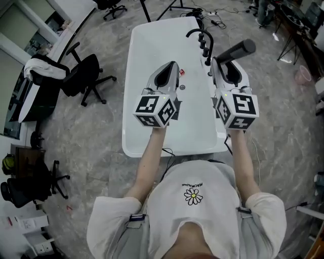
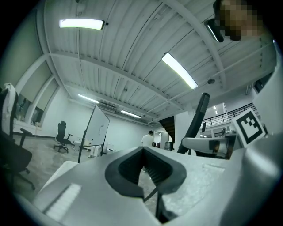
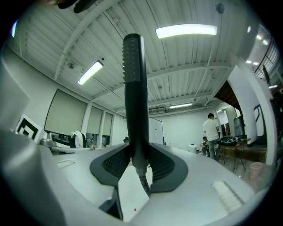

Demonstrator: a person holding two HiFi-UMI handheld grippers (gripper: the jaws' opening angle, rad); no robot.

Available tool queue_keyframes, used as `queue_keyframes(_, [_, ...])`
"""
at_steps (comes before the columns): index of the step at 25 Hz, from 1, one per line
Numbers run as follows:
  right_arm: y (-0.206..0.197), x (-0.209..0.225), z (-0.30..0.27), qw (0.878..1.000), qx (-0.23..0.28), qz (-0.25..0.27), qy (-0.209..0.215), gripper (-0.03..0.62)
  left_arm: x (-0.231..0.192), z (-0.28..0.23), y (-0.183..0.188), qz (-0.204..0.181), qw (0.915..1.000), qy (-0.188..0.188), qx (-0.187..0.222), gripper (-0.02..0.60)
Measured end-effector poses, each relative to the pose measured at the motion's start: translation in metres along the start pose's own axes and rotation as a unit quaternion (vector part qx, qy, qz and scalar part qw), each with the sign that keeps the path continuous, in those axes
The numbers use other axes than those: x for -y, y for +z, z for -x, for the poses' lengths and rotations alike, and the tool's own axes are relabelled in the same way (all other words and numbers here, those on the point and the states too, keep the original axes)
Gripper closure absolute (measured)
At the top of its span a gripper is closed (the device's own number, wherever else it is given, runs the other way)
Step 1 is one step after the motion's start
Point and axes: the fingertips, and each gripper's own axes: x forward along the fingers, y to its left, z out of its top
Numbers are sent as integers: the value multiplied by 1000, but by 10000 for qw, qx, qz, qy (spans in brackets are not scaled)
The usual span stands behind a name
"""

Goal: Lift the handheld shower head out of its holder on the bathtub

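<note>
Clamping shower head w/ right gripper; left gripper closed.

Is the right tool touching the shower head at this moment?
Touching. In the right gripper view, the right tool has both jaws pressed against the shower head at its handle, with no gap on either side.

Grey mottled floor.
Black chair left of centre; beside it a second chair with a white garment draped over its back.
Third chair at the top edge, fourth chair lower left.
White boxes on the floor near the fourth chair.
Cables loose on the floor at top.
Pink bucket far right.
Corrugated ceiling, strip lights lit.
Whiteboard on a stand, tilted.
Person in a white shirt stands by a table, back turned.
Blinds drawn over the windows.
</note>
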Motion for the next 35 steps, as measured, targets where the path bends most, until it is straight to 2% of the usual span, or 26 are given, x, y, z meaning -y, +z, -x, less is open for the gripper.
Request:
queue_keyframes(3, [-12,-19,30,9999,-42,41,110,444,1,18,-22,60,9998,114,-138,581])
queue_keyframes(9, [-21,-23,53,9997,-142,-39,220,444,28,27,-2,-279,9994,142,141,581])
queue_keyframes(13, [-20,-24,55,9997,-115,1,199,444,37,28,12,-437,9987,86,266,581])
queue_keyframes(35, [-20,-11,39,9993,-31,-29,359,444,33,17,21,-464,9980,286,314,581])
